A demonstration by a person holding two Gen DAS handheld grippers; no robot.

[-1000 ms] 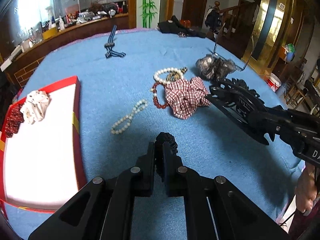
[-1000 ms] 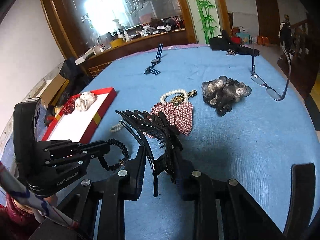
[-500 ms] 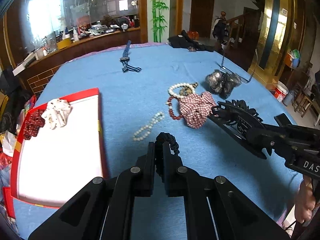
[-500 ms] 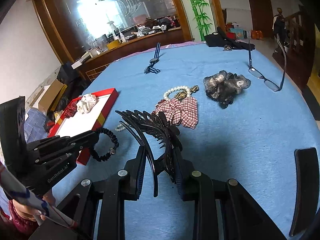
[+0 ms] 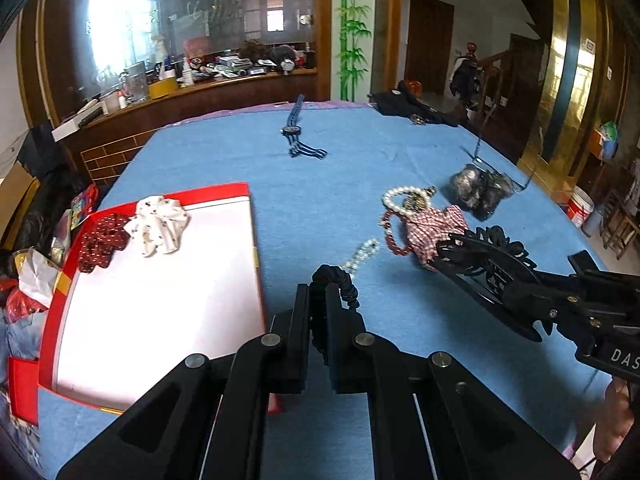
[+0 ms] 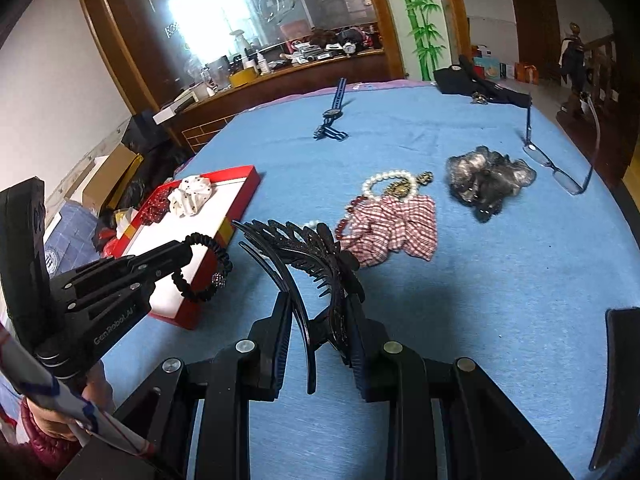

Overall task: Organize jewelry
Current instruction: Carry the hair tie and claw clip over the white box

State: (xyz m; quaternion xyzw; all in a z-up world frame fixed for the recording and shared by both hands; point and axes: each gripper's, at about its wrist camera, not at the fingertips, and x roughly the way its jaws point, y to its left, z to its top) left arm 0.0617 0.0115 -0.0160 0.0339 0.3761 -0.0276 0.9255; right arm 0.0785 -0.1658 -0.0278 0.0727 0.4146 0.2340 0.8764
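Observation:
My left gripper [image 5: 318,292] is shut on a black hair tie [image 5: 340,282], which hangs just right of the red tray's [image 5: 236,191] near corner. In the right wrist view that left gripper [image 6: 186,250] holds the hair tie [image 6: 206,268] over the tray's [image 6: 240,174] edge. My right gripper [image 6: 316,304] is shut on a black claw hair clip [image 6: 304,246], lifted above the blue cloth. A white scrunchie [image 5: 158,224] and a dark red one [image 5: 100,240] lie in the tray's far corner.
On the blue cloth lie a checked scrunchie [image 5: 434,228], a pearl bracelet [image 5: 404,194], a red bead bracelet [image 5: 390,238], a small pearl strand [image 5: 364,250], a grey scrunchie [image 5: 480,190], a striped watch [image 5: 298,138] and glasses [image 6: 560,168]. Boxes and clutter sit left of the table.
Both grippers have moved left toward the red tray with their loads still held. The hair tie now hangs at the tray's edge.

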